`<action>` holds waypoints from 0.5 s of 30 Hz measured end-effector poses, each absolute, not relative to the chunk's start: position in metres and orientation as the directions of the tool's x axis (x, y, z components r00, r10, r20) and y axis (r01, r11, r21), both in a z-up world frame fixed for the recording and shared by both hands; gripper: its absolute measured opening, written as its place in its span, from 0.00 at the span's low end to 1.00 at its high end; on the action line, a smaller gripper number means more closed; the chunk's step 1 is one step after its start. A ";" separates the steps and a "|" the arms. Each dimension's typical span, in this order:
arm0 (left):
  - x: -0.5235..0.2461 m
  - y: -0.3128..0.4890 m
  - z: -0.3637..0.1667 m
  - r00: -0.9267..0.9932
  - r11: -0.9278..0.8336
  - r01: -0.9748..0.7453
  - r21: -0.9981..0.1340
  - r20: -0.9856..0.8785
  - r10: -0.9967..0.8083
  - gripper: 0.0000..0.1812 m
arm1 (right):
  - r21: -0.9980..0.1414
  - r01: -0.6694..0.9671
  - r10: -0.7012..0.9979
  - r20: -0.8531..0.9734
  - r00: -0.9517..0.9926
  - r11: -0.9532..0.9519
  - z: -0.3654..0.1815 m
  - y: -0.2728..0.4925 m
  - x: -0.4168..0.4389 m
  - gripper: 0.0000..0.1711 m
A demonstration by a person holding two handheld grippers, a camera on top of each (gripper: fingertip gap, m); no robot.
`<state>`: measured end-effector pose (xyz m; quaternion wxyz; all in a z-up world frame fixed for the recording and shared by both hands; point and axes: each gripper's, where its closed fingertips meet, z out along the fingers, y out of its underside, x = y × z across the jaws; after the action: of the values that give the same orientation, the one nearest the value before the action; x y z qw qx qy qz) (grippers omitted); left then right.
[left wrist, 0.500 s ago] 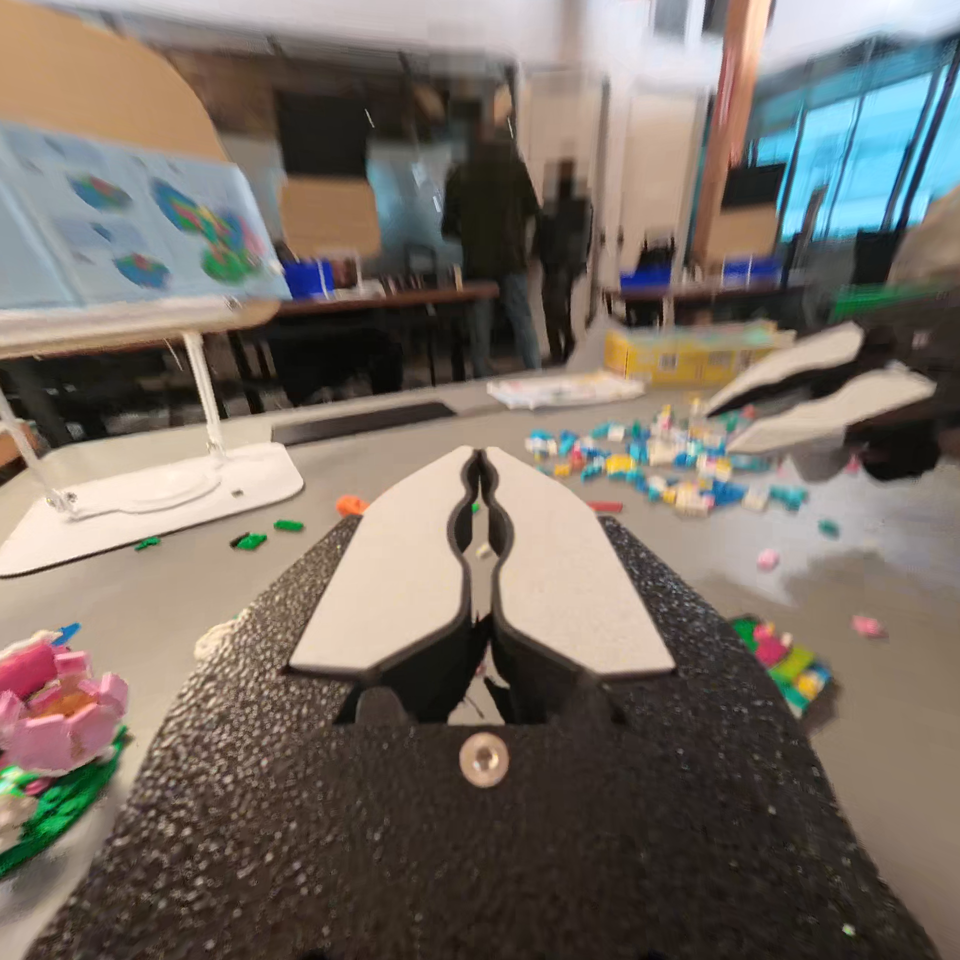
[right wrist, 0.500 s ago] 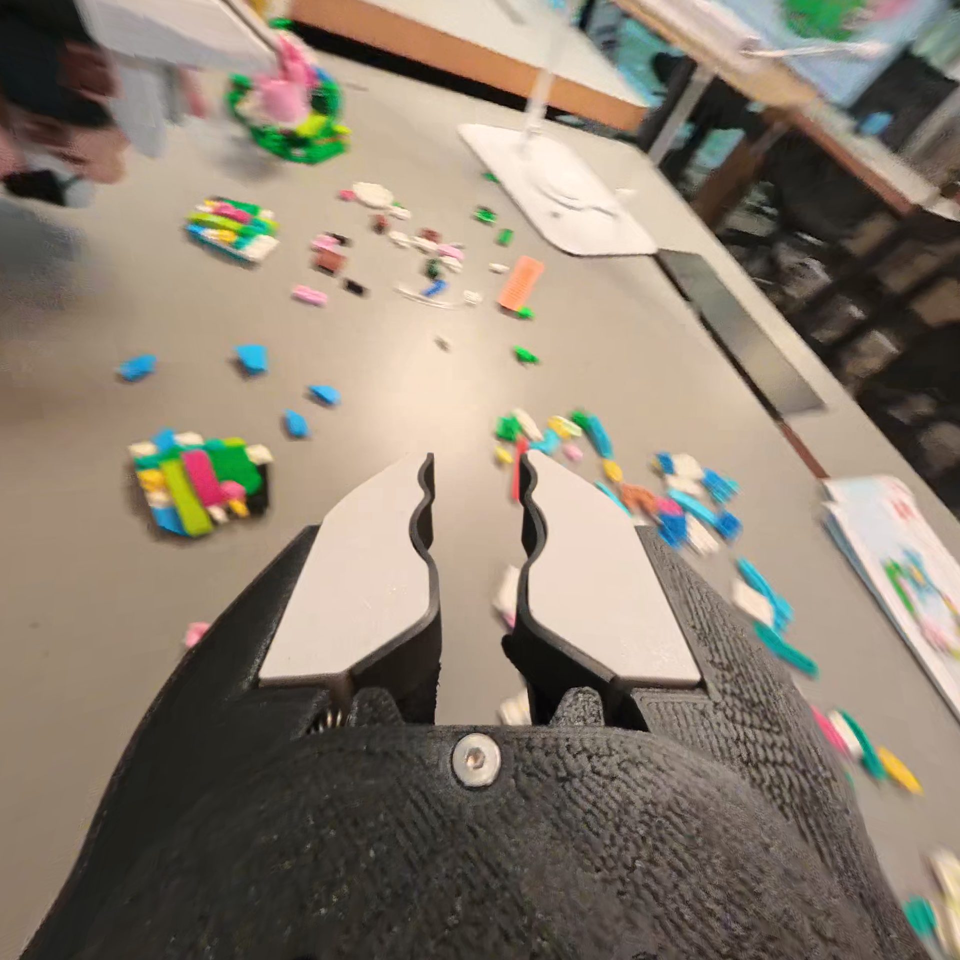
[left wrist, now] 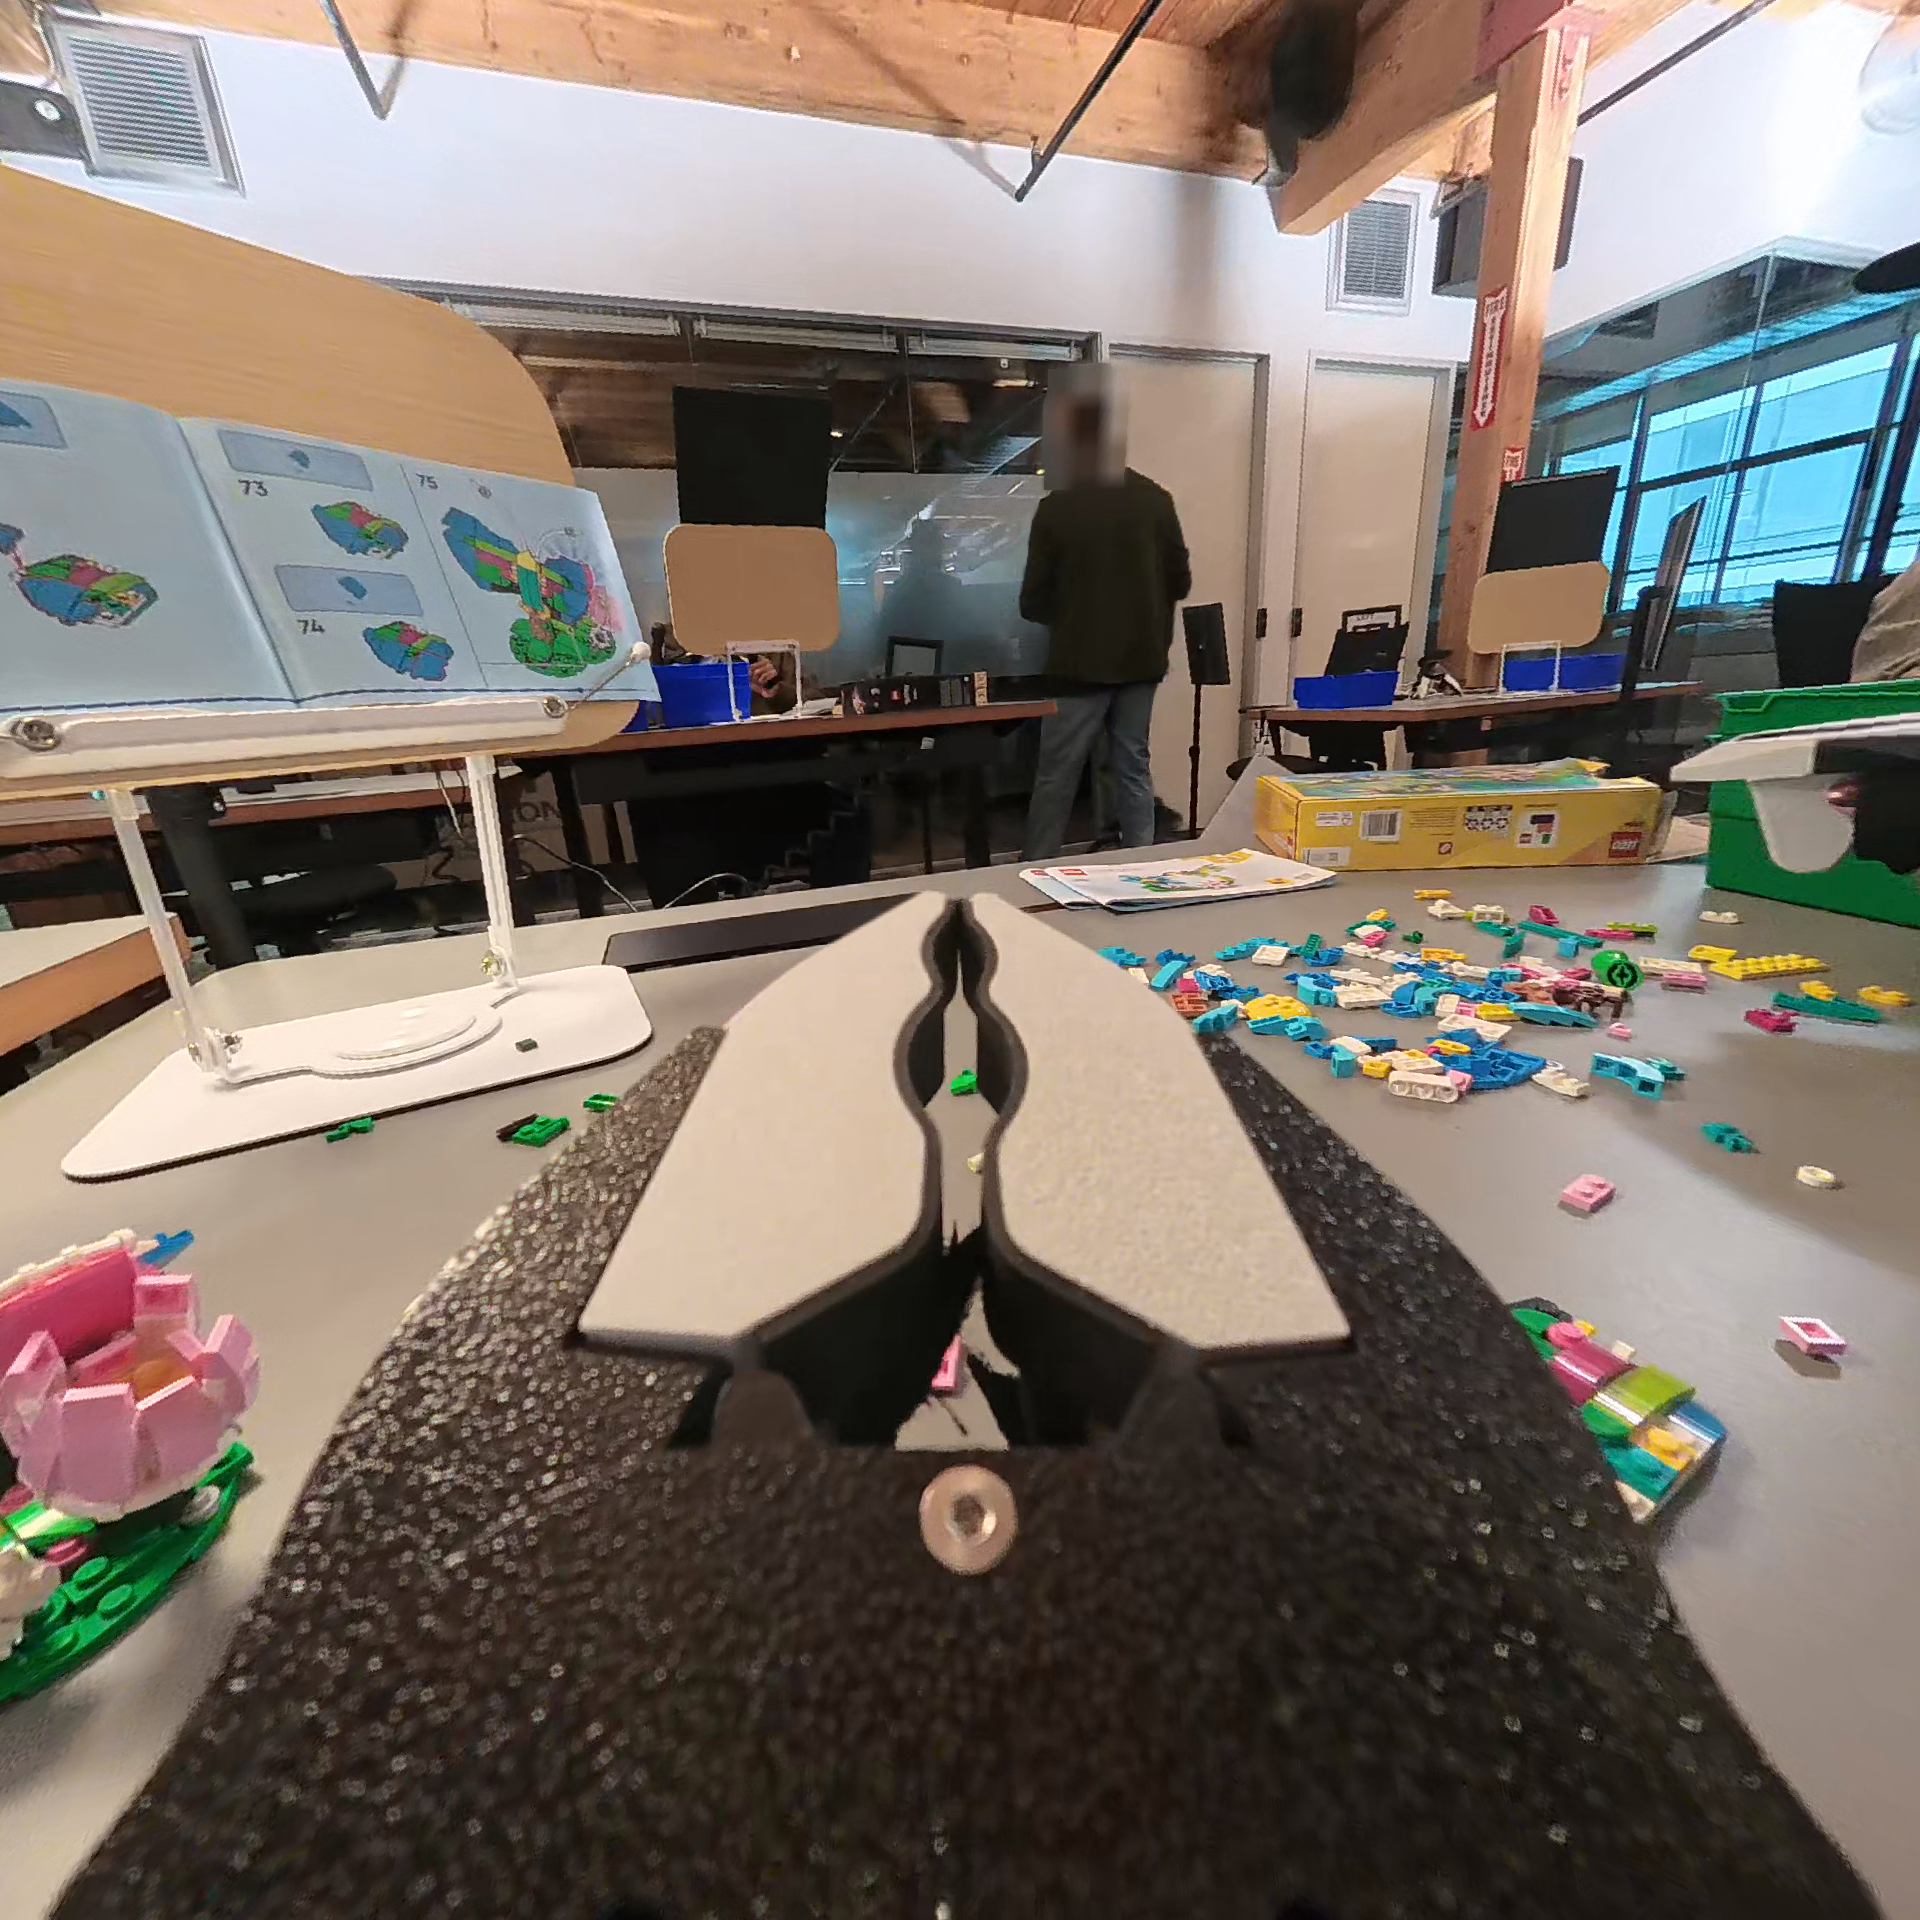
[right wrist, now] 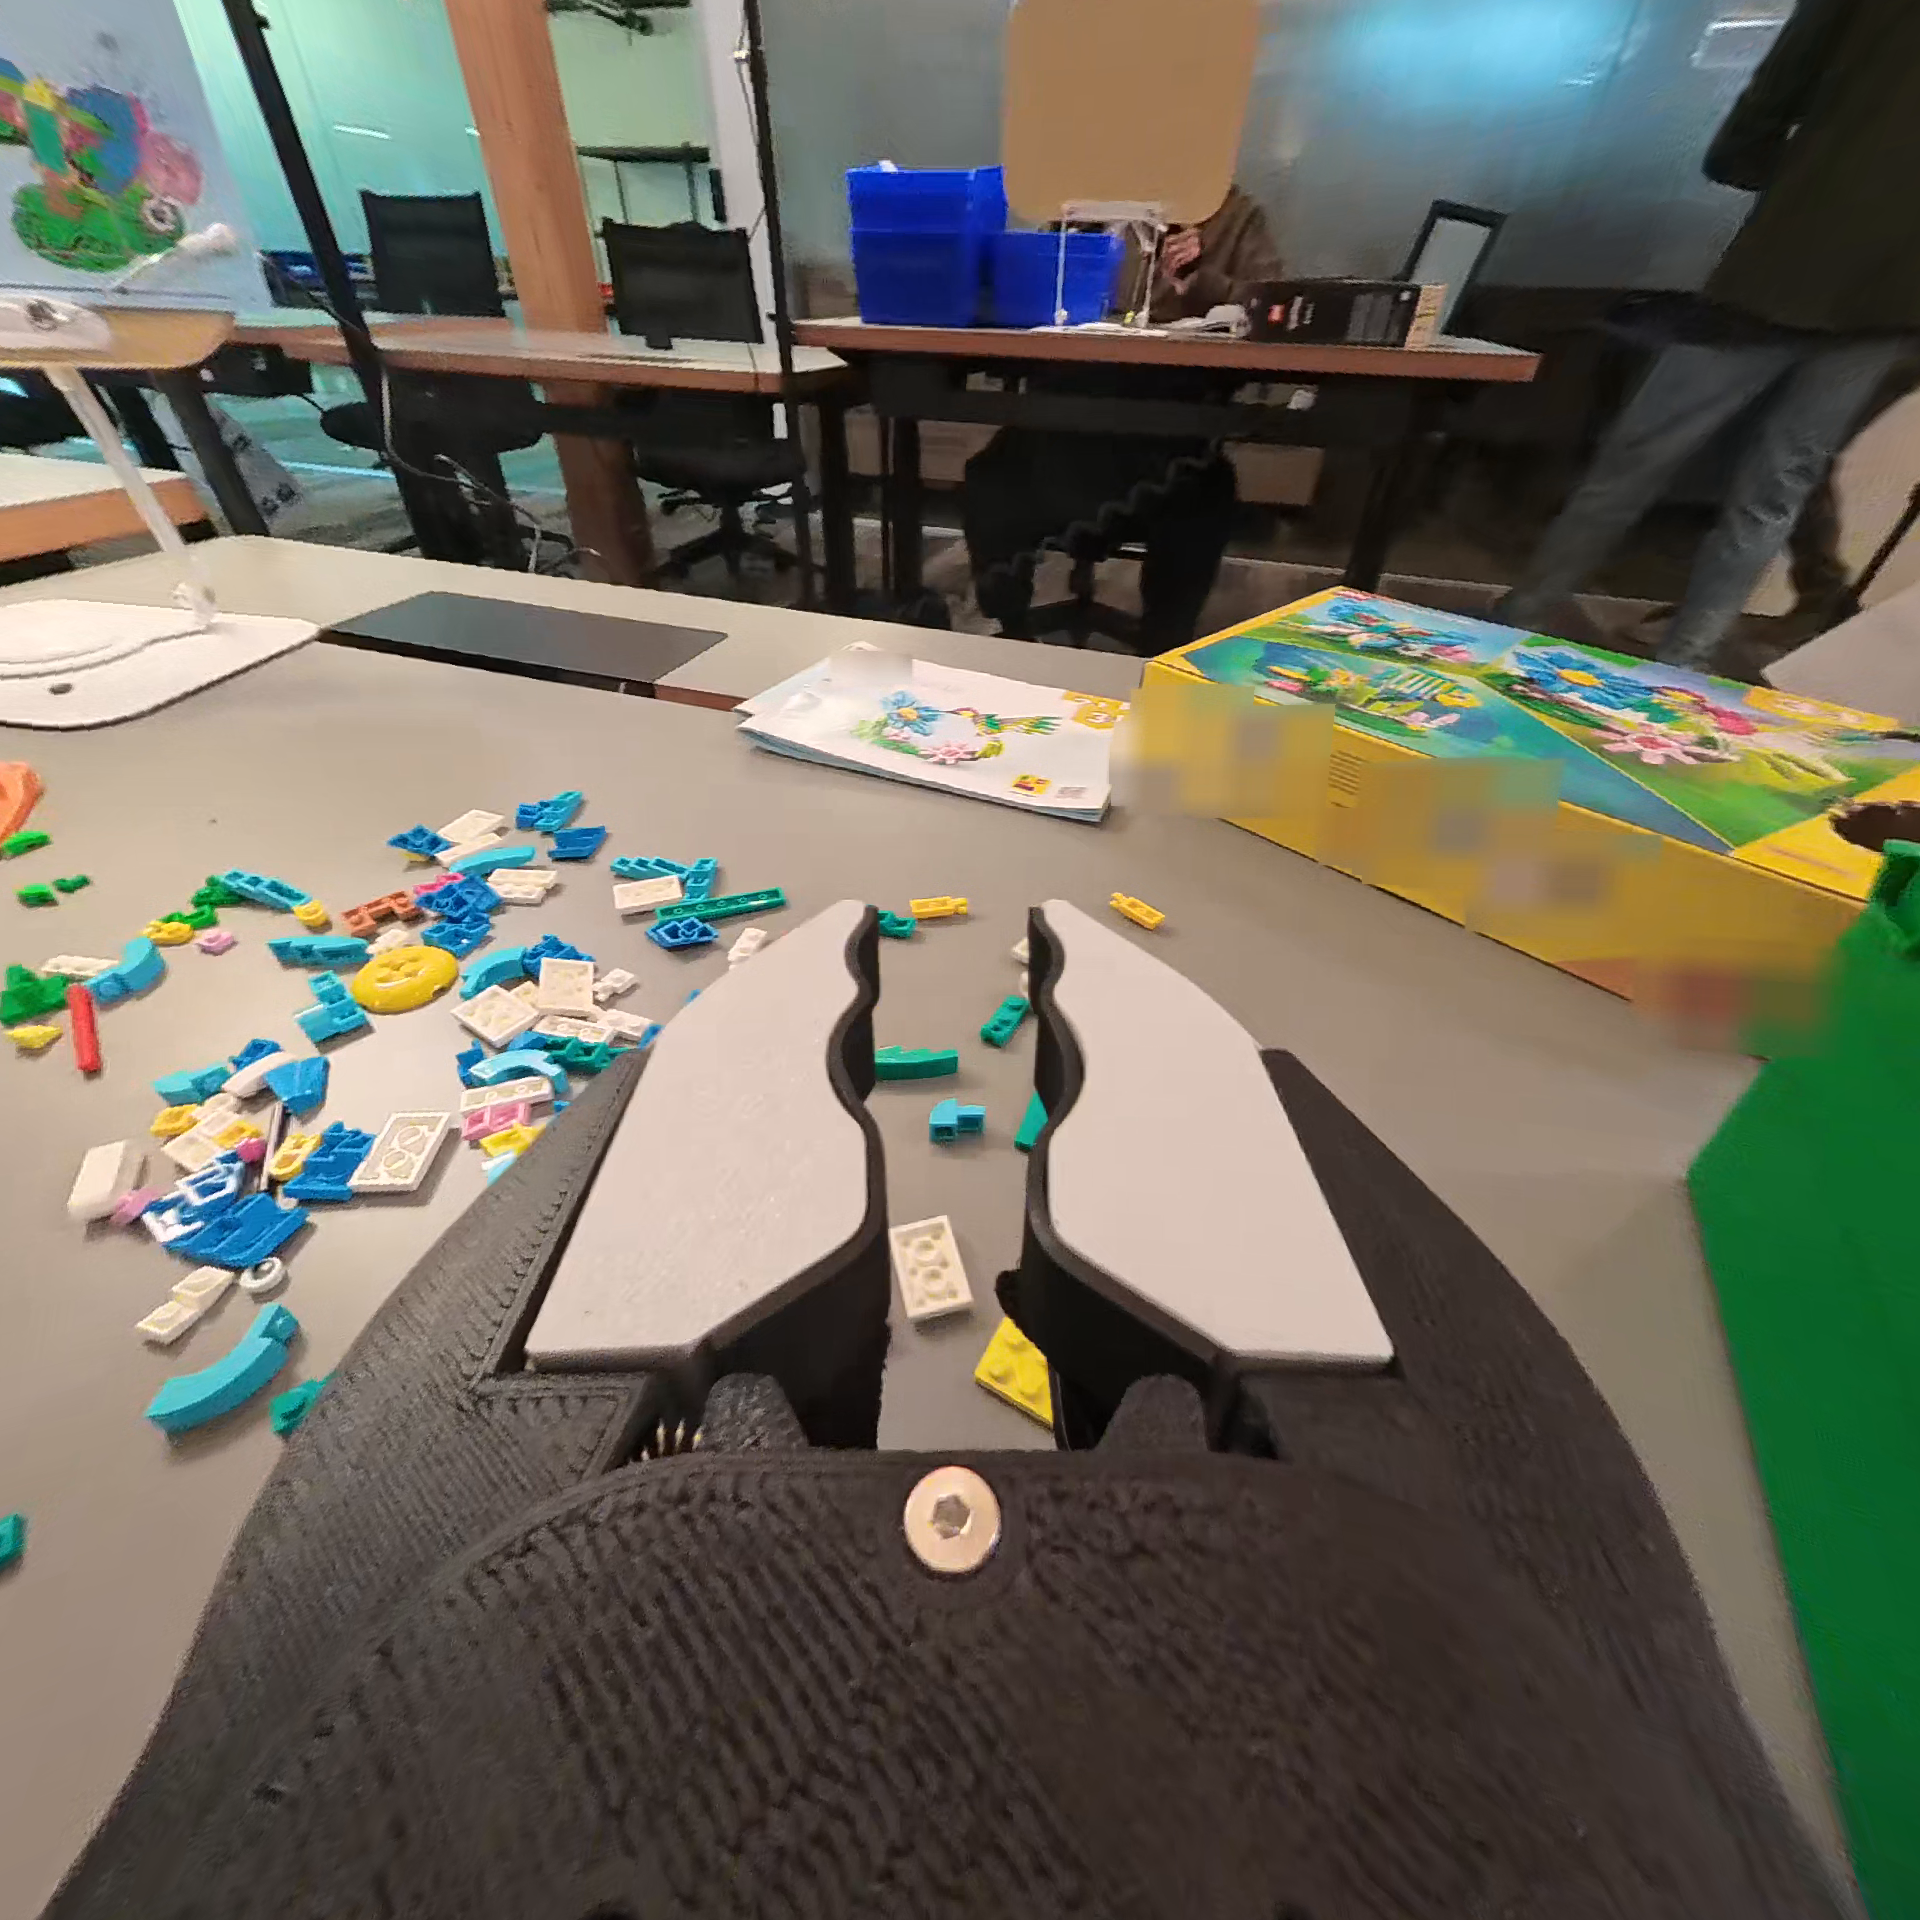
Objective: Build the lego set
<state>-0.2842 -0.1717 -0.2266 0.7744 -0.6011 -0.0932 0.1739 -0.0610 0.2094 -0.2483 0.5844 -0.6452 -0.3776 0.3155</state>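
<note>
Left gripper (left wrist: 961,914): jaws pressed together, nothing between them, held above the grey table (left wrist: 1351,1226). Right gripper (right wrist: 951,914): jaws spread, empty, held over the loose bricks (right wrist: 343,1039), which lie scattered across the table's middle toward its far edge. A white plate (right wrist: 930,1270) and a yellow plate (right wrist: 1013,1374) lie on the table below the gap between its fingers.

A pink flower build (left wrist: 99,1392) on a green base sits near the table's left edge. A small multicoloured sub-build (left wrist: 1626,1413) lies near the left gripper's right side. The open manual (left wrist: 312,561) rests on a white stand (left wrist: 343,1049) at the far left corner. A booklet (right wrist: 935,743) and yellow box (right wrist: 1558,790) lie along the far edge. A green bin (right wrist: 1829,1351) stands at the right edge.
</note>
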 end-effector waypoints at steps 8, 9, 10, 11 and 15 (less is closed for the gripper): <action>-0.273 -0.163 -0.231 0.920 0.158 -0.227 -0.961 -0.159 0.357 0.00 | -0.965 0.246 0.835 0.204 0.511 0.085 -0.256 0.192 -0.081 0.12; -0.272 -0.162 -0.231 0.920 0.153 -0.235 -0.960 -0.168 0.355 0.00 | -0.959 0.261 0.826 0.234 0.513 0.109 -0.256 0.191 -0.083 0.12; -0.271 -0.161 -0.232 0.920 0.147 -0.240 -0.959 -0.177 0.351 0.00 | -0.954 0.272 0.815 0.259 0.519 0.130 -0.255 0.190 -0.085 0.11; -0.270 -0.161 -0.232 0.919 0.142 -0.245 -0.959 -0.184 0.348 0.00 | -0.950 0.277 0.802 0.278 0.529 0.147 -0.254 0.189 -0.086 0.10; -0.268 -0.159 -0.234 0.919 0.130 -0.256 -0.958 -0.200 0.340 0.00 | -0.947 0.273 0.780 0.296 0.552 0.167 -0.250 0.184 -0.091 0.08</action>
<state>-0.2685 -0.1589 -0.2336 0.7510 -0.6289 -0.0333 0.1984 -0.0908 0.1841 -0.2502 0.6321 -0.6134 -0.4290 0.2005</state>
